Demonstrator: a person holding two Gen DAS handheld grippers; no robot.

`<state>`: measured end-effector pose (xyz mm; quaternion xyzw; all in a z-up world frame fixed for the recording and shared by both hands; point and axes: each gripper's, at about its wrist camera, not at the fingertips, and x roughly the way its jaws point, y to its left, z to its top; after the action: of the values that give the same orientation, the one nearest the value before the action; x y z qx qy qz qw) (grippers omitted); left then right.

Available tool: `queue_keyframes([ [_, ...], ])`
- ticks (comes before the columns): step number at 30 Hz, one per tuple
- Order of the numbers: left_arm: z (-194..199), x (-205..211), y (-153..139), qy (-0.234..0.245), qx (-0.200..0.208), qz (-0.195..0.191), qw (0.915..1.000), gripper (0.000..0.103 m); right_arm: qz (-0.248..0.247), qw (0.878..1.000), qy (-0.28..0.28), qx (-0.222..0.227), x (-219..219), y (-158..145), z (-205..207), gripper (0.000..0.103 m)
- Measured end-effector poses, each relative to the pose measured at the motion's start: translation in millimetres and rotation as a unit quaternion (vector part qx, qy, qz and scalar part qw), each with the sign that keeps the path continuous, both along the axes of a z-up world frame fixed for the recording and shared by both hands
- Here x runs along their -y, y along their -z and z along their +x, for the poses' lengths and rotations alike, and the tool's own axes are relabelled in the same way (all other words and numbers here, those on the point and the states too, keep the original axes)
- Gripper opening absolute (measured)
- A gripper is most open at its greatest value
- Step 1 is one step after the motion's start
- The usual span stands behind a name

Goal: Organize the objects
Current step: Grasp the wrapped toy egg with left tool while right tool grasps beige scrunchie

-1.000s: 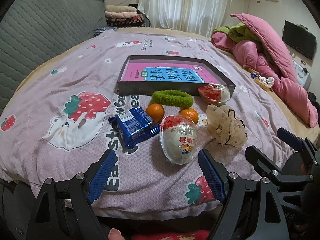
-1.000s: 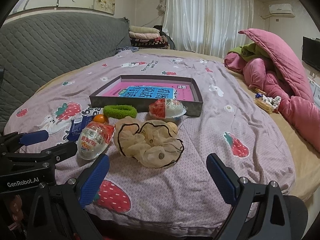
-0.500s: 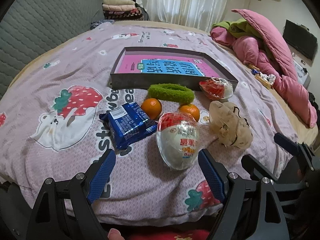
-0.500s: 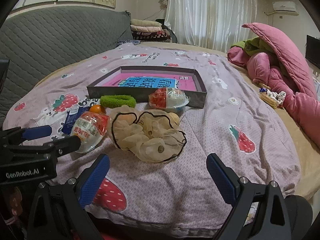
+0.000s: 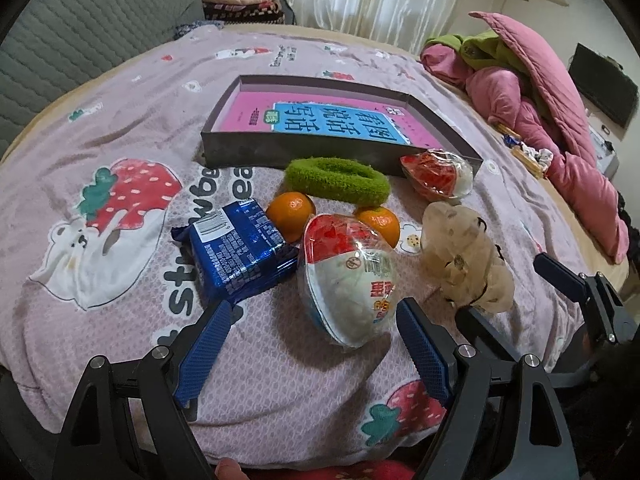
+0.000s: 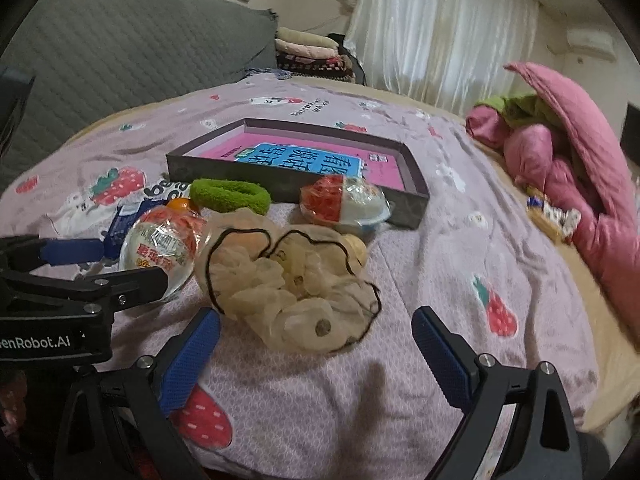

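Note:
A grey box with a pink and blue book in it lies on the strawberry bedspread. In front of the box are a green hair band, two oranges, a blue snack pack, a small wrapped egg pack and a beige scrunchie. My left gripper is open, and the big egg-shaped pack lies just ahead between its tips, untouched. My right gripper has its jaws wide and closing. The scrunchie lies between its tips, and the pads are clear of it.
A pink quilt is heaped at the right of the bed, with small packets beside it. A grey quilted headboard and folded blankets stand at the back. The bed's front edge runs just under both grippers.
Both grippers have come lower and closer to the objects, which now look larger. The right view has tilted. No object has moved.

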<state>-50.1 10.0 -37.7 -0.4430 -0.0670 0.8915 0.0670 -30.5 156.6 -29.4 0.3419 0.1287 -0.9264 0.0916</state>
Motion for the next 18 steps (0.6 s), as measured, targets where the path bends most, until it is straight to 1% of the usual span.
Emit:
queue_keyframes([
  [2, -3.8, 0.2, 1.3, 0.000, 0.005, 0.006, 1.0000, 0.085, 0.021, 1.000, -0.005, -0.007, 3.9, 1.8, -2.0, 0.088],
  [3, -6.0, -0.3, 2.2, 0.001, 0.008, 0.009, 0.9999, 0.085, 0.030, 1.000, -0.007, -0.008, 5.8, 3.3, -3.7, 0.083],
  [4, -7.7, -1.2, 2.7, 0.002, 0.009, 0.011, 0.9999, 0.085, 0.034, 0.999, -0.010, -0.006, 6.8, 4.4, -5.5, 0.077],
  [9, -13.9, -4.4, 4.6, 0.003, 0.010, 0.013, 0.9999, 0.085, 0.045, 0.999, -0.019, -0.001, 9.9, 8.7, -12.3, 0.063],
  [13, -18.2, -6.7, 4.9, 0.002, 0.014, 0.018, 0.9997, 0.085, 0.041, 0.999, -0.026, -0.002, 10.8, 9.0, -17.1, 0.046],
  [14, -19.0, -6.7, 4.8, 0.002, 0.014, 0.022, 0.9997, 0.085, 0.039, 0.999, -0.028, -0.001, 10.4, 9.3, -18.0, 0.044],
  [16, -21.3, -6.5, 4.6, -0.001, 0.016, 0.026, 0.9995, 0.085, 0.033, 0.999, -0.032, 0.001, 9.1, 9.8, -19.2, 0.035],
  [18, -23.8, -5.9, 5.3, -0.003, 0.020, 0.030, 0.9994, 0.082, 0.026, 0.999, -0.034, -0.001, 7.6, 8.9, -18.8, 0.029],
])
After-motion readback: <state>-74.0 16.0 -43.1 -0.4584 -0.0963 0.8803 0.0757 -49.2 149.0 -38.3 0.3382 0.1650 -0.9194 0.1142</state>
